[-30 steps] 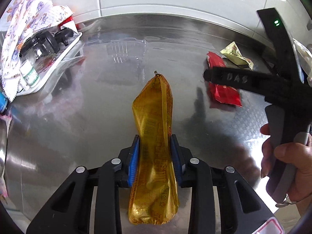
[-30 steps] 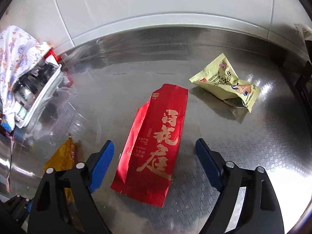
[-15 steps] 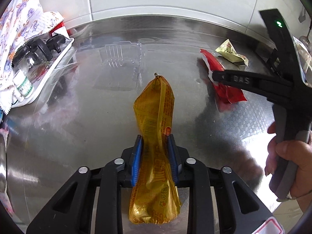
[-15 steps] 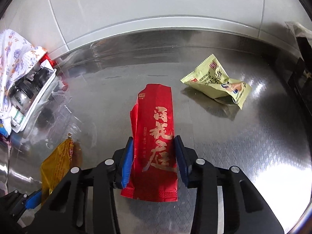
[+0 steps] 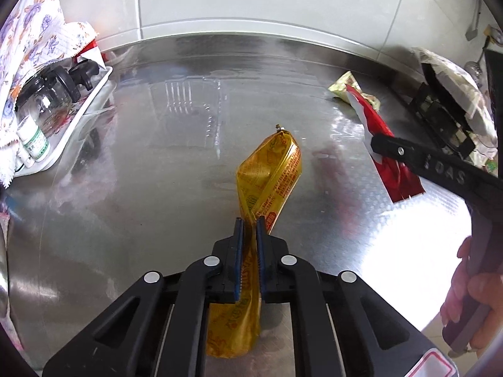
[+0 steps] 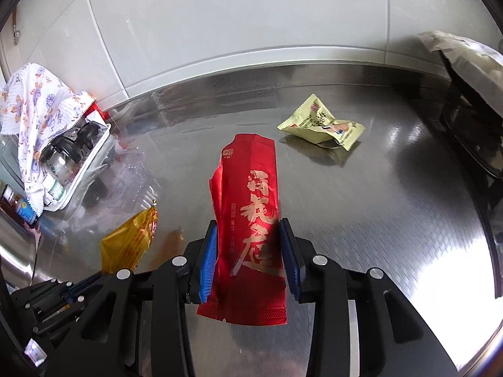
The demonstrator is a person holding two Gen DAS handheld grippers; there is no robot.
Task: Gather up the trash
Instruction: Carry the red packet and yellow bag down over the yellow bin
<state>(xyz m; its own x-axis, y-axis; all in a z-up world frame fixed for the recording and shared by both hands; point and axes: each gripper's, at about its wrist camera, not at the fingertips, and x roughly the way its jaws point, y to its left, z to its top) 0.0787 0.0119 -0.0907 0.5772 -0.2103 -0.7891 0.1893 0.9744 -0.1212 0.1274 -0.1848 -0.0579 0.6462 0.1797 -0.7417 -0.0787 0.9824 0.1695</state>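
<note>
A yellow wrapper (image 5: 270,169) stands crumpled between the blue pads of my left gripper (image 5: 247,220). Its jaws are closing tight, and the pads pinch the wrapper's lower part above the steel counter (image 5: 125,220). In the right wrist view, my right gripper (image 6: 248,224) is shut on a red wrapper (image 6: 248,172) with gold lettering, held off the counter. The left wrist view shows the same red wrapper (image 5: 396,176) hanging from a black finger (image 5: 393,149) at the right. A pale green snack packet (image 6: 320,122) lies free on the counter behind.
A white tray (image 5: 97,94) with a glass jar, a small bottle and a floral cloth sits at the left. A clear plastic box (image 5: 188,110) lies mid-counter. A dark appliance (image 6: 471,132) under a pale bag stands at the right. A hand (image 5: 471,298) holds the right gripper's handle.
The left jaws narrowed until they pinched the yellow wrapper, which buckled. The right jaws shut on the red wrapper and raised it from the counter.
</note>
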